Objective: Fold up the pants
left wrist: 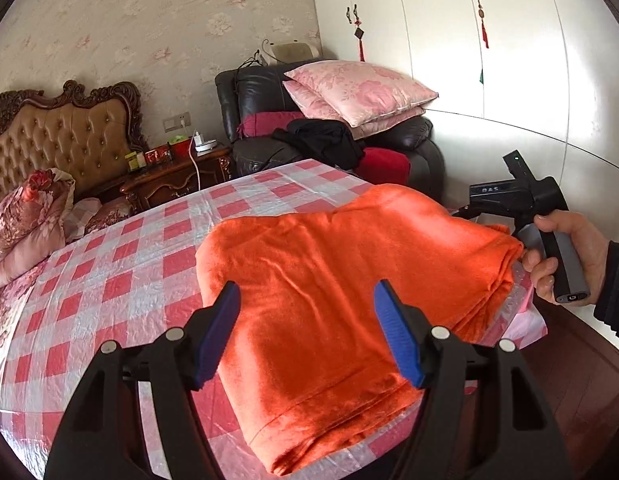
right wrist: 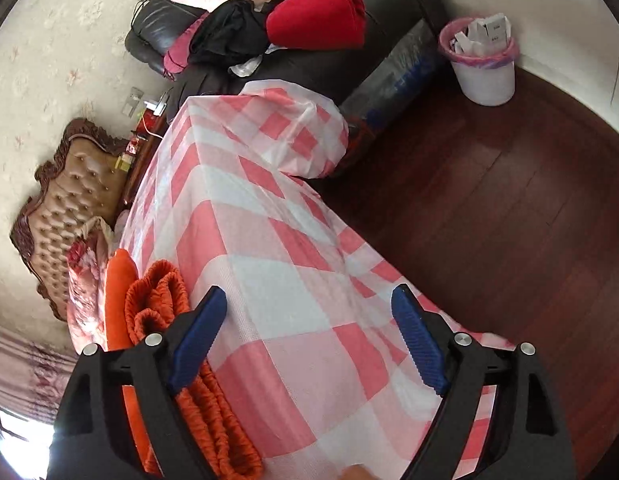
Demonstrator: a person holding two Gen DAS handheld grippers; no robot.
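The orange pants (left wrist: pixel 341 280) lie folded in a thick rectangle on the pink-and-white checked bed cover (left wrist: pixel 121 264). My left gripper (left wrist: pixel 307 304) is open, just above the near part of the pants, its blue fingers (left wrist: pixel 223 328) holding nothing. In the right wrist view the ruffled waistband of the pants (right wrist: pixel 169 320) shows at the left, beside the left finger. My right gripper (right wrist: pixel 305 320) is open over the bed cover (right wrist: pixel 269 260), empty. In the left wrist view the right gripper's body (left wrist: pixel 521 196) is held in a hand at the far right edge of the pants.
A black leather armchair (left wrist: pixel 261 92) with pink pillows (left wrist: pixel 357 88) and dark clothes stands past the bed's far corner. A wooden nightstand (left wrist: pixel 177 176) and headboard (left wrist: pixel 57 132) are at the left. A white waste bin (right wrist: pixel 483 64) stands on the wooden floor (right wrist: pixel 509 200).
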